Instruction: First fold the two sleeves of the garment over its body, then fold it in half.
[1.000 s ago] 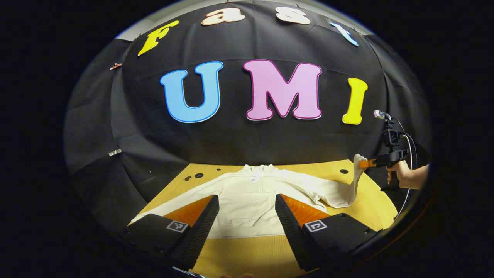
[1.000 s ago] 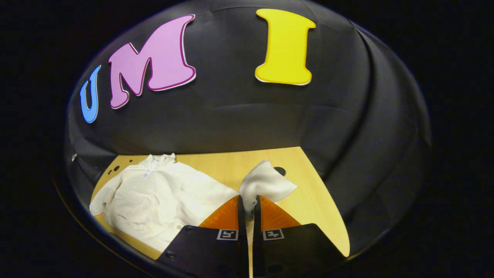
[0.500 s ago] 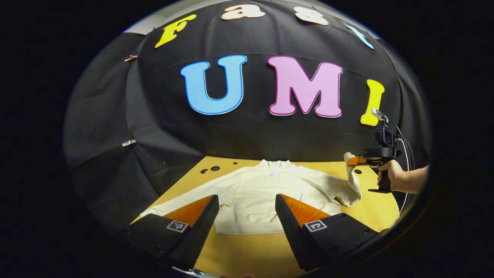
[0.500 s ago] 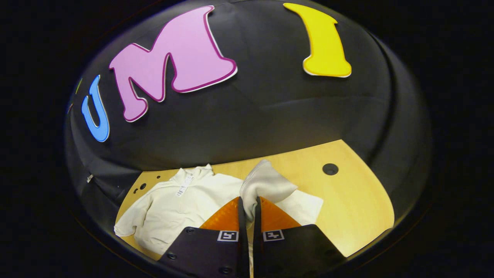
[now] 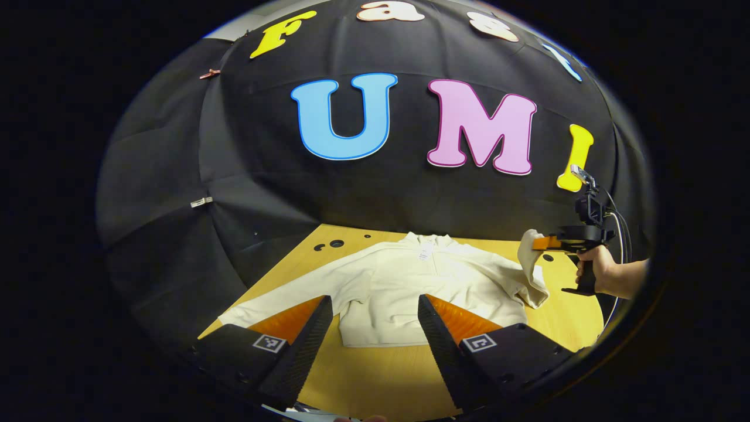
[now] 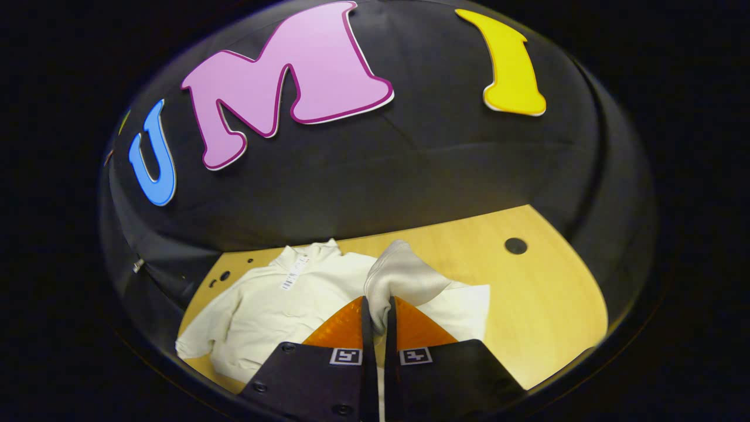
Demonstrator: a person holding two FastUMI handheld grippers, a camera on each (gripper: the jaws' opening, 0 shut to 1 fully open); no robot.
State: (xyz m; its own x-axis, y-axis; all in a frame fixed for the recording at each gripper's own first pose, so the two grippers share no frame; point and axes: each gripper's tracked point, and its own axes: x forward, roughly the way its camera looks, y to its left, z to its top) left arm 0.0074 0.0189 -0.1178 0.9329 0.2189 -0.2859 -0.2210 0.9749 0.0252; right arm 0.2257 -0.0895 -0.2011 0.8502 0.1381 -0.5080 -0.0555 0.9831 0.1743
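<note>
Right gripper view shows the right tool (image 6: pixel 375 310) clamped on a sleeve (image 6: pixel 404 275) lifted over the garment (image 5: pixel 422 281) on the worktop (image 5: pixel 381 375), while left gripper view shows the left tool (image 5: pixel 375 319) spread apart before the hem.

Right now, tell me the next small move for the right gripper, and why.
Probably carry the cuff inward over the chest and lower it. The right gripper is shut on the sleeve cuff, lifted above the cream sweatshirt, whose sleeve is not yet laid on the body. The left gripper hovers open.
</note>
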